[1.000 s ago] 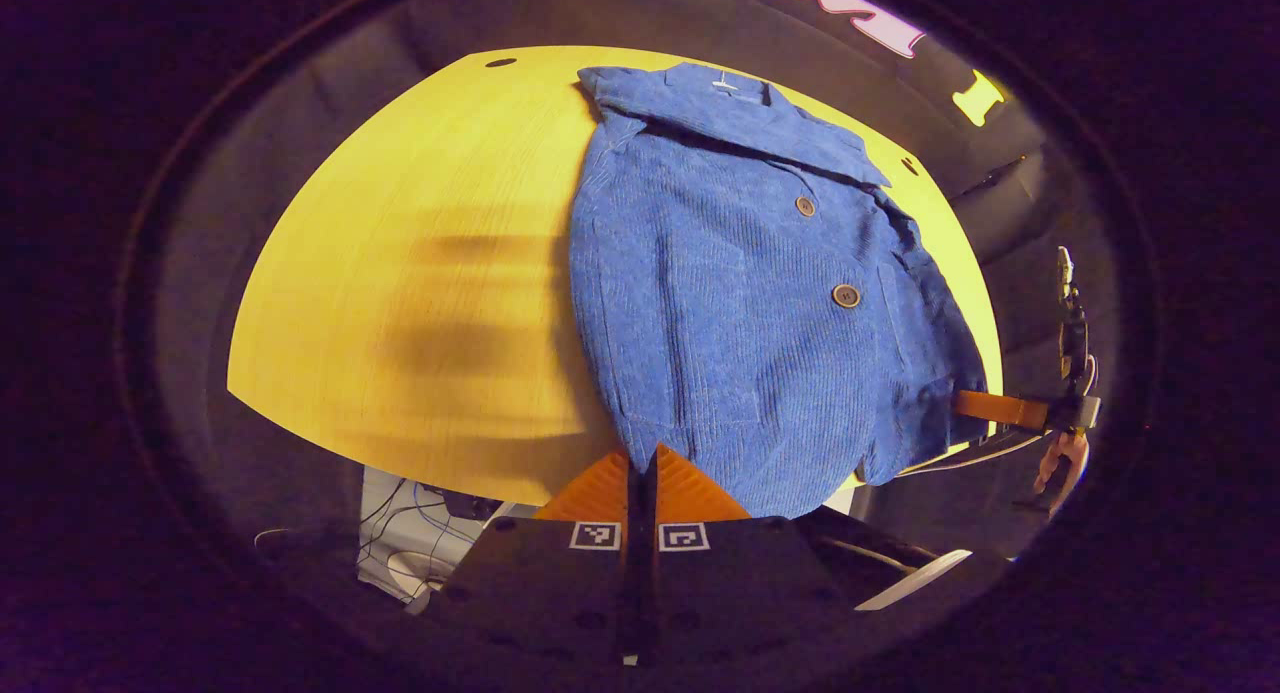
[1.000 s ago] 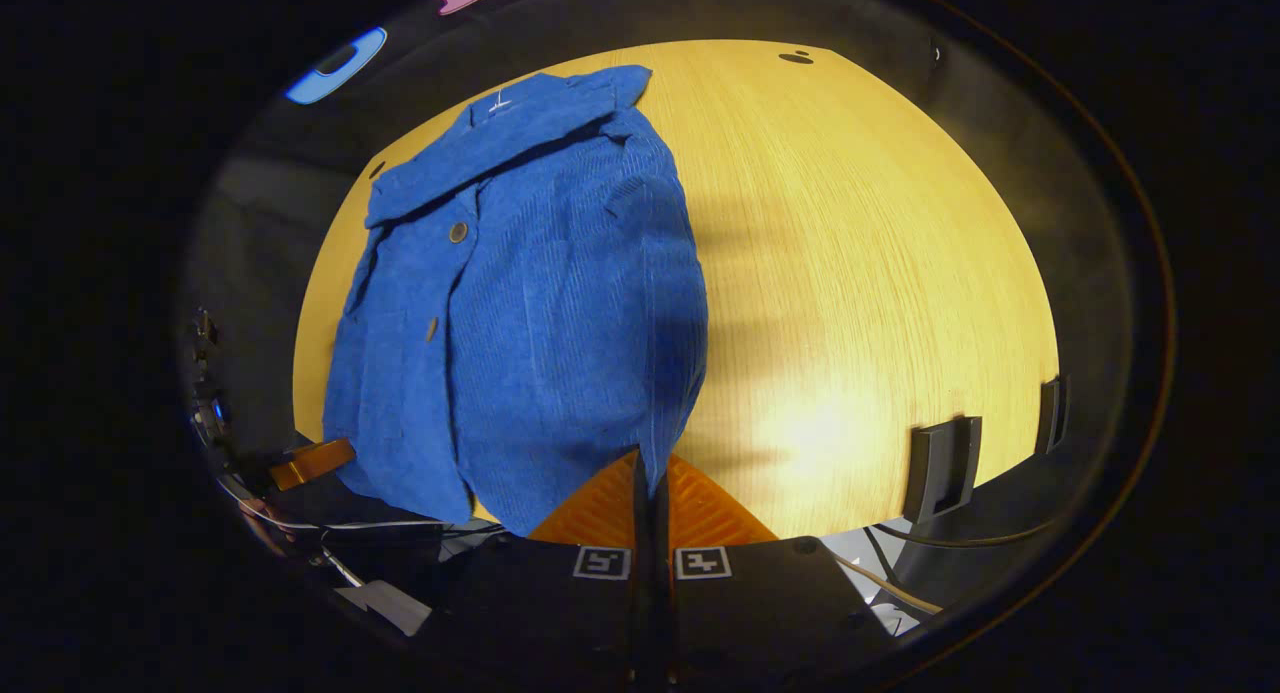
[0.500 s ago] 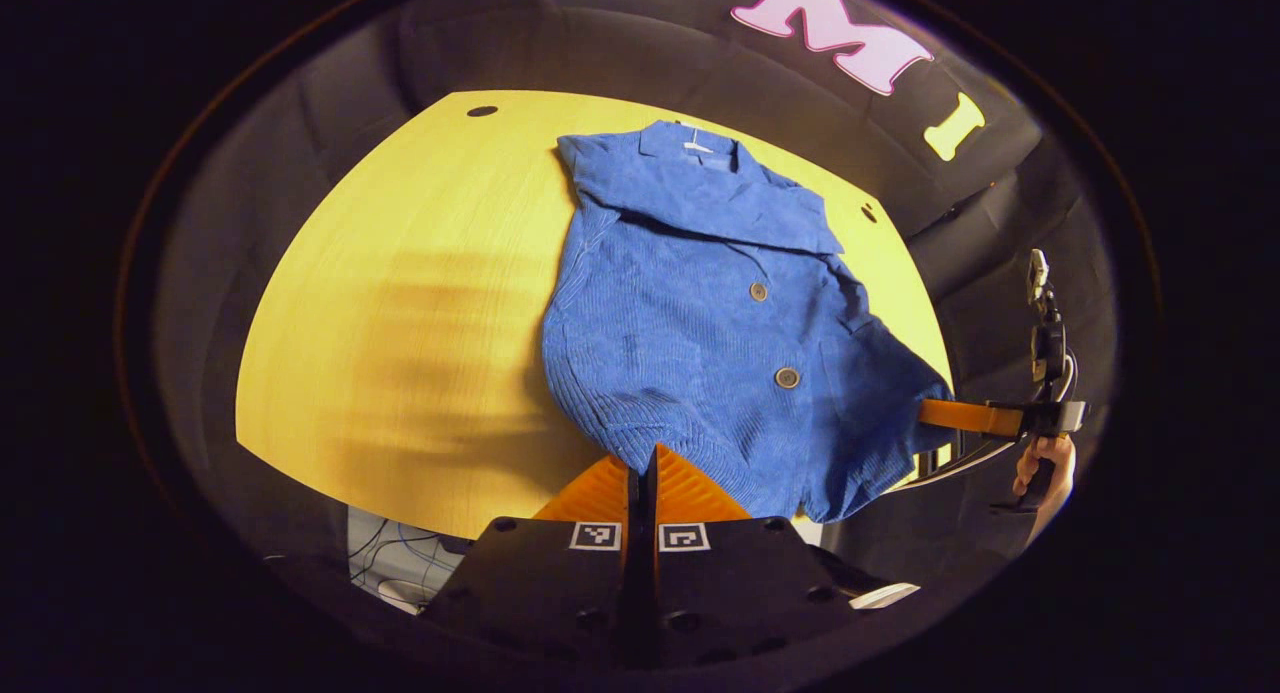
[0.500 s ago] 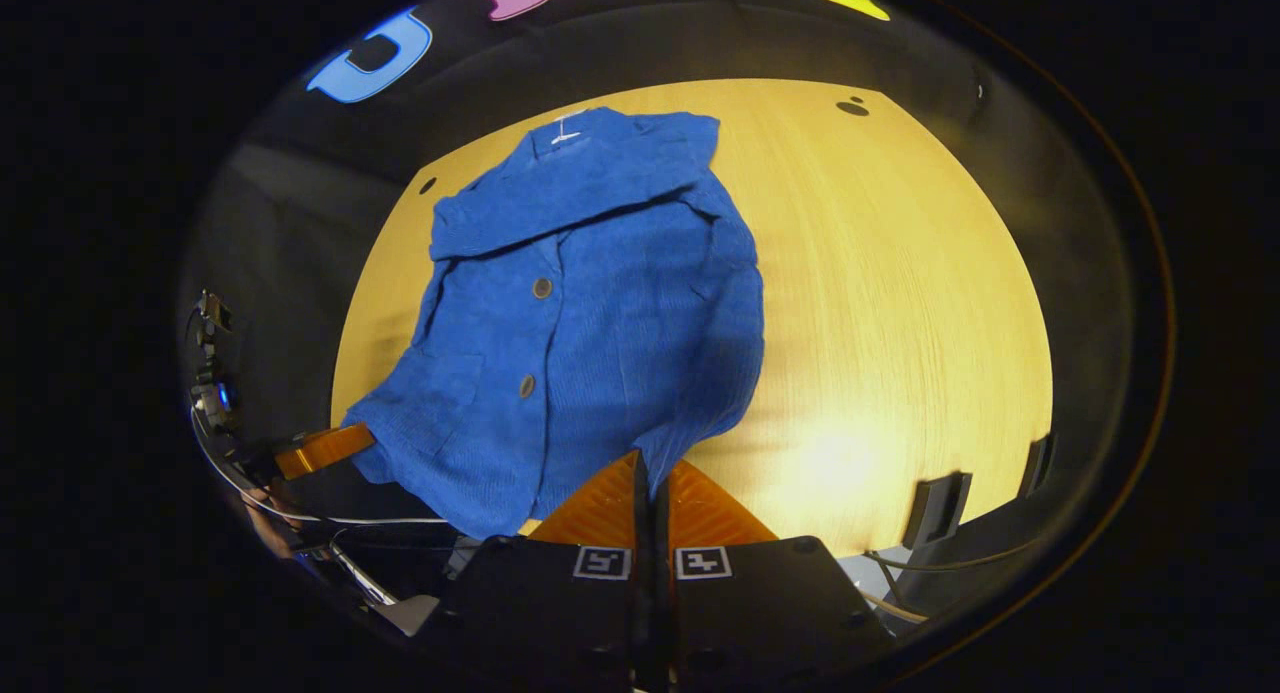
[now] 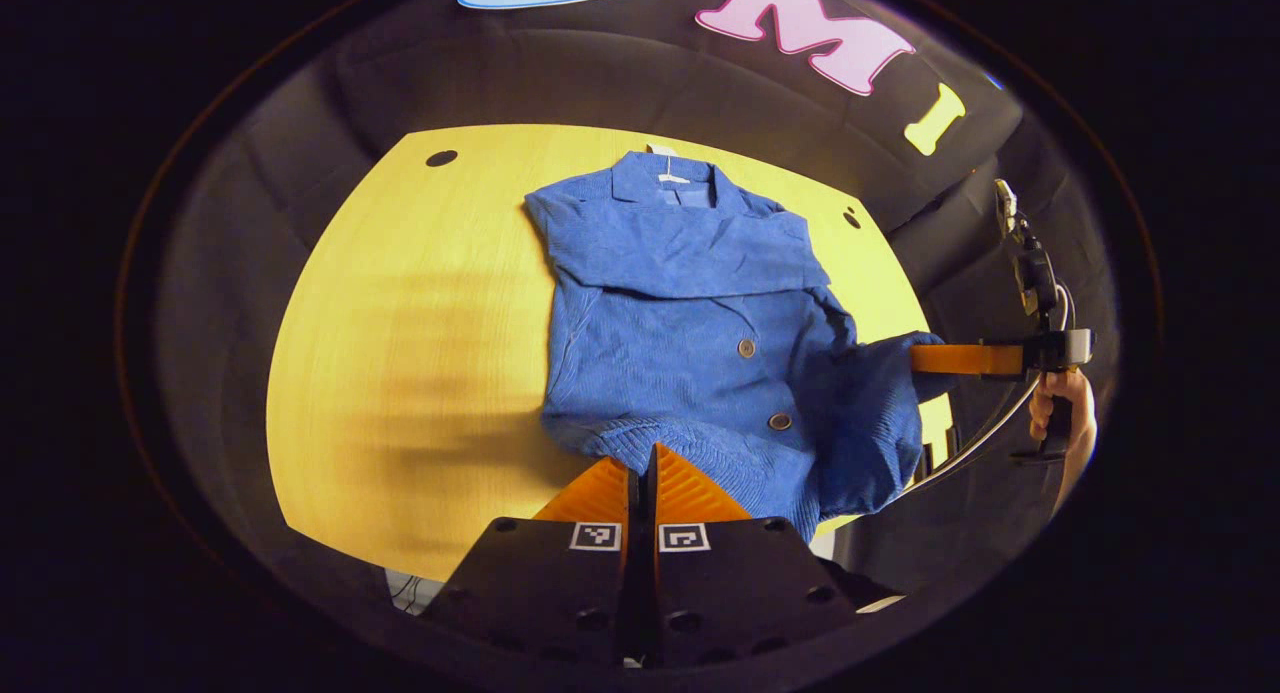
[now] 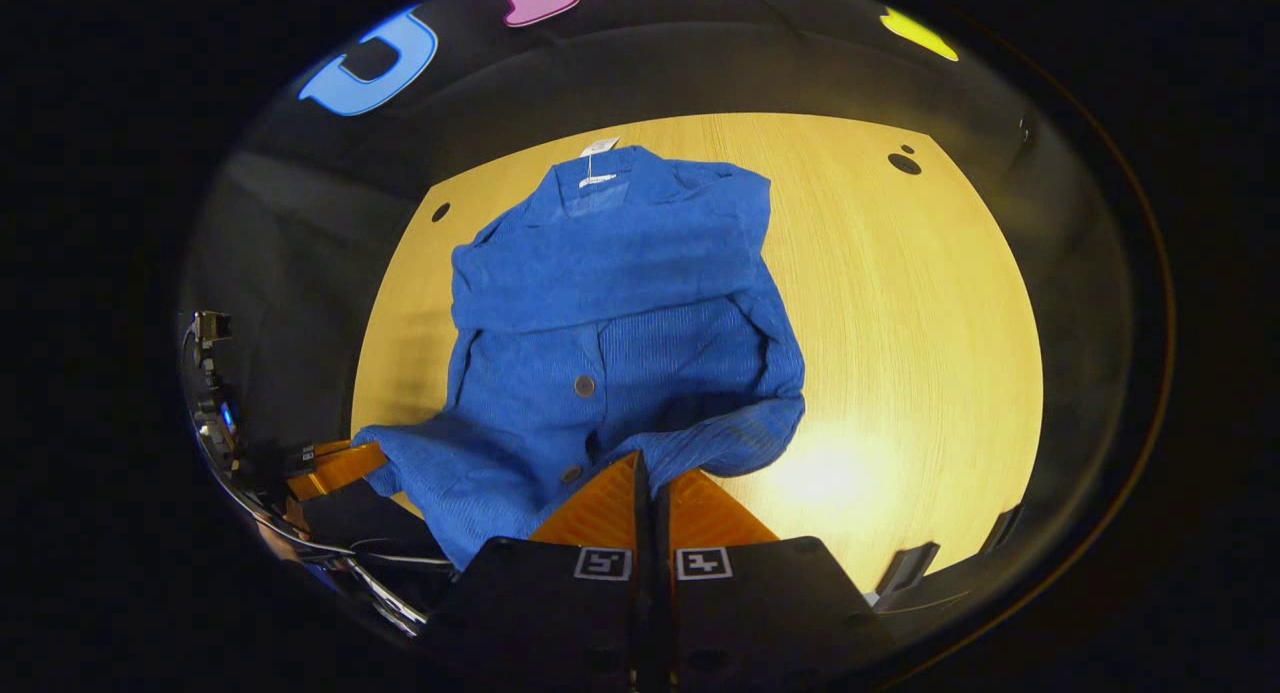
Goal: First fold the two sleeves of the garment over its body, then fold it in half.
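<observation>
Showing: a round wooden table with a blue garment being lifted by two handheld grippers.
Table (image 5: 400, 303): light yellow wood, round, with small dark holes near its far rim; a bare stretch lies beside the garment in each view.
Garment (image 5: 690, 333): a blue corduroy jacket with buttons down the front, lying on the table with its collar and white neck tag at the far side. A sleeve is folded across the upper chest. The near hem is raised off the table at both corners and sags between them.
Left gripper (image 5: 641, 468): at the bottom of the left gripper view, fingers pressed together, pinching one corner of the hem.
Right gripper (image 6: 651, 473): at the bottom of the right gripper view, fingers pressed together on the other hem corner. In the left gripper view it appears at the right edge, clamping the cloth.
Hand (image 5: 1060, 413): grips the right gripper's handle, beyond the table's edge.
Buttons (image 5: 746, 348): two show on the jacket front.
</observation>
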`<state>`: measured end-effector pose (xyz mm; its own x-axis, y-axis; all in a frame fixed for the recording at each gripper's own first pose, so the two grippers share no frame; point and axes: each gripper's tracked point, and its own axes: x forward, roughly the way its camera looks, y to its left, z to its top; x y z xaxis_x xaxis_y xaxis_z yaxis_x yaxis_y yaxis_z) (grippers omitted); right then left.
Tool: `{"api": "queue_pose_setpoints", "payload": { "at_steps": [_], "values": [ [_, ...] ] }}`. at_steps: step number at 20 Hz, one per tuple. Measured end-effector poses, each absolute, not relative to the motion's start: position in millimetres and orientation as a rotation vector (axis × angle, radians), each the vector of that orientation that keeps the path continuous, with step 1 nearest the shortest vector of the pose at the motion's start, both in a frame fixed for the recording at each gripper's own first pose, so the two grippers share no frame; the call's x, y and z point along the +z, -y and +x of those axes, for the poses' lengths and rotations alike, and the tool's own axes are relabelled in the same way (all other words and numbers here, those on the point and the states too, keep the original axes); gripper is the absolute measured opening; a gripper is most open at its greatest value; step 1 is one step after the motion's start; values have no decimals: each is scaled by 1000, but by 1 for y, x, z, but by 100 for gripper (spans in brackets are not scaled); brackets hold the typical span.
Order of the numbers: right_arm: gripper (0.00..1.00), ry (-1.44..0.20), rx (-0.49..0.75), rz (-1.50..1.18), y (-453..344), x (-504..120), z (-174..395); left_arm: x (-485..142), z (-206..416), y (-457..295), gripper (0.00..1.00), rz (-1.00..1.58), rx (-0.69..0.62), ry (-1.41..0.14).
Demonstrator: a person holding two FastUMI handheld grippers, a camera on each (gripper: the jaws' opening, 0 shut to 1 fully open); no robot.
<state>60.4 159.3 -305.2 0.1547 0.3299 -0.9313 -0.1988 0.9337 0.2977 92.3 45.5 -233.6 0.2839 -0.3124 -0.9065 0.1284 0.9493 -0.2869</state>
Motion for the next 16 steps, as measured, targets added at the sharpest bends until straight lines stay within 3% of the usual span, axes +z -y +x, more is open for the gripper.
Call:
{"api": "queue_pose_setpoints", "payload": {
  "at_steps": [5, 8, 16],
  "values": [
    [2, -1367, 353, 174, -174, -307, 128, -210, 157, -62, 0, -198, -252, -1263],
    [2, -1356, 327, 182, -174, -314, 177, -198, 185, -51, 0, -370, -252, -1320],
    [2, -1364, 262, 205, -173, -368, 316, -245, 309, -79, 0, -499, -28, -1392]
  ]
}}
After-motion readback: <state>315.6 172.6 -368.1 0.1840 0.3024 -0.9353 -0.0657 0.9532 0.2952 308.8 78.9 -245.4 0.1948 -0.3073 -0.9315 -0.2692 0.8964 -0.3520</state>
